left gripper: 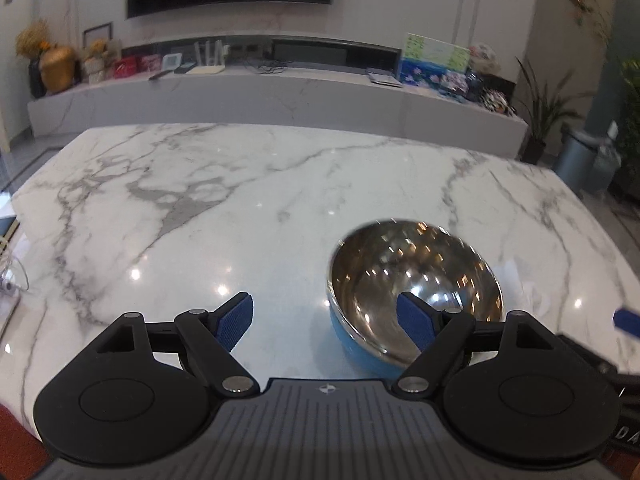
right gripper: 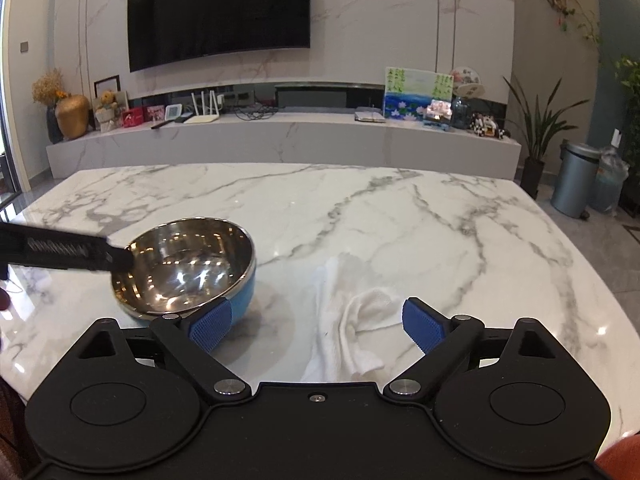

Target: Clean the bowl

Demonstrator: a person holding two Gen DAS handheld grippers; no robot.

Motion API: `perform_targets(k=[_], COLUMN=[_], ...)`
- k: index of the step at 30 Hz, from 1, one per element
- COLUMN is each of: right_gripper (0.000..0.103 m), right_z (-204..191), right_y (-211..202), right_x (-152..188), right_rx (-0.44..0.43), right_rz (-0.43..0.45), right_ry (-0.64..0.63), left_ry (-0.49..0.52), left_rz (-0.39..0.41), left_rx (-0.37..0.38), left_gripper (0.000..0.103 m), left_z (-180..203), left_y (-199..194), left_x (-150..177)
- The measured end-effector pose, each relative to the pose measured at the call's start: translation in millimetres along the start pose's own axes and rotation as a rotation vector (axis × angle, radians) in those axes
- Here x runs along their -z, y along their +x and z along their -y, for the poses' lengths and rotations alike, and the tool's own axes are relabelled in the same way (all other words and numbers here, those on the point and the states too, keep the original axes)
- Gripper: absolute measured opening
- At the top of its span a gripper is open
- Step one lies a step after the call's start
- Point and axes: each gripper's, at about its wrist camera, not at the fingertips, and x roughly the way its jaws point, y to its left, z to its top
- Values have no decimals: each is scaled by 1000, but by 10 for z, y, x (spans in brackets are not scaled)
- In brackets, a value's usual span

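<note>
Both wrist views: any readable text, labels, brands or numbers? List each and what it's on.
"DA": white letters, cut off by the frame edge, on the black right gripper body.
Small emblem, no letters, on the grey ribbed left gripper housing.
Green writing on the blue-and-white painted panel: too small to read.
Red boxes on the marble TV shelf: print unreadable.

The room is bright. Small white spots of ceiling light shine on the glossy marble bench (left gripper: 280, 184). The steel bowl (left gripper: 416, 280) glitters and looks smeared in the left view, and so do the plants. Straight lines bend near the edges, and the corners go dark.
</note>
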Motion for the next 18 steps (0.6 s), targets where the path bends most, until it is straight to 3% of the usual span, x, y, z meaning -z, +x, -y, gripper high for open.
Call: perform_targets(k=[5,18], right_gripper=[91,91], right_z=[-43,-18], right_y=[-145,-249], right_x=[53,148], right_rx=[3,1], right_rz=[29,26], right_ry=[-9,0], left_ry=[30,64], left_rz=[89,100], left_rx=[-13,-15], left_gripper=[78,78], left_z=[75,204], left_y=[-129,-190], left_x=[91,192])
